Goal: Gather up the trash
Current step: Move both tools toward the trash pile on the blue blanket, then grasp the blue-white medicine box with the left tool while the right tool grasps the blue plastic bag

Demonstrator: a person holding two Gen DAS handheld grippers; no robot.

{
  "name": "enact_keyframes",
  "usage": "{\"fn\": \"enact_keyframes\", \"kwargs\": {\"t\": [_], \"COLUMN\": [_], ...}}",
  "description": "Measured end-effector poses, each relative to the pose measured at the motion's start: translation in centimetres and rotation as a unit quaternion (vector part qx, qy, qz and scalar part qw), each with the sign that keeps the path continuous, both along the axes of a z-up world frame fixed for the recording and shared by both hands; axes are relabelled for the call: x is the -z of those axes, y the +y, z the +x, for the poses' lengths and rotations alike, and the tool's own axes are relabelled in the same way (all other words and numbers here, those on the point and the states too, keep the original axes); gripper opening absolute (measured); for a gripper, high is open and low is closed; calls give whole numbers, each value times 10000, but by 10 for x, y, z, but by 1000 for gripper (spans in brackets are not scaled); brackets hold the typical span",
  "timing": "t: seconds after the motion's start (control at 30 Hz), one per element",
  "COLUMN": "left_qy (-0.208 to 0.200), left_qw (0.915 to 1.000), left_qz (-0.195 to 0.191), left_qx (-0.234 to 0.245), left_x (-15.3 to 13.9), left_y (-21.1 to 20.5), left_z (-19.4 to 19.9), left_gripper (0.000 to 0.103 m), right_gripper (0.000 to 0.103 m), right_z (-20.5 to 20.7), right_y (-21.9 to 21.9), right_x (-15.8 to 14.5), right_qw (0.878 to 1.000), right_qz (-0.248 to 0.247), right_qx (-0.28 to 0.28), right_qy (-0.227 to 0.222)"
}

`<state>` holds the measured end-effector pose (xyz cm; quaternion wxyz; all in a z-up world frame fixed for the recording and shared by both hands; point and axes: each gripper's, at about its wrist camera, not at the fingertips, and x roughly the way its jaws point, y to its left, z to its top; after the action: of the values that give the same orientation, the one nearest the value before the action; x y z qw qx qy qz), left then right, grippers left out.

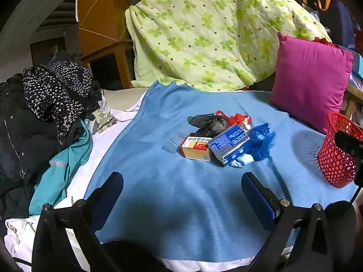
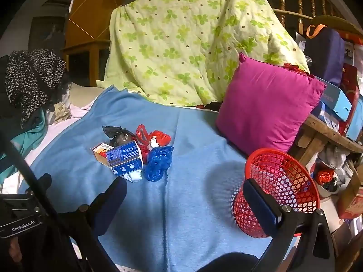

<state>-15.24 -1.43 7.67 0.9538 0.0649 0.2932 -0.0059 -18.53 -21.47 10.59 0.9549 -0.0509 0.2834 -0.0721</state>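
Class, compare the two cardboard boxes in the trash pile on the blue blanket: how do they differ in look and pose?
The blue box is printed in blue and white; the orange box is orange and white with red. The blue box looks larger and sits tilted, propped on the pile; the orange box lies flat on the blanket. The blue box is nearer the red basket. Both are small printed cartons, side by side.

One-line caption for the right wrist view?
Open right gripper hovers over a blue blanket between a small trash pile and a red mesh basket.

Magenta pillow (image 1: 310,80) leaning by green clover quilt (image 1: 211,31); dark clothes (image 1: 45,104) piled left of blue blanket (image 1: 181,192).
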Motion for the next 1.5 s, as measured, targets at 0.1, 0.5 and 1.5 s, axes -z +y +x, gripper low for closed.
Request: {"fn": "enact_keyframes", "kwargs": {"t": [0.1, 0.5, 1.5], "left_qy": [16, 108, 319], "left_qw": [10000, 9999, 9992], "left_qz": [0, 27, 174], "left_qx": [-2, -58, -148], "left_x": [1, 10, 32], "left_y": [1, 4, 7], "left_z": [1, 11, 49], "left_gripper": [103, 103, 103], "right_gripper": [103, 103, 103], "right_z": [1, 8, 64], "right_y": [1, -2, -30], "right_x": [0, 9, 41], "right_qw": [10000, 10000, 9937], "right_qz": [11, 31, 991], "right_qx": [8, 17, -119], "right_qy": [4, 79, 512]}}
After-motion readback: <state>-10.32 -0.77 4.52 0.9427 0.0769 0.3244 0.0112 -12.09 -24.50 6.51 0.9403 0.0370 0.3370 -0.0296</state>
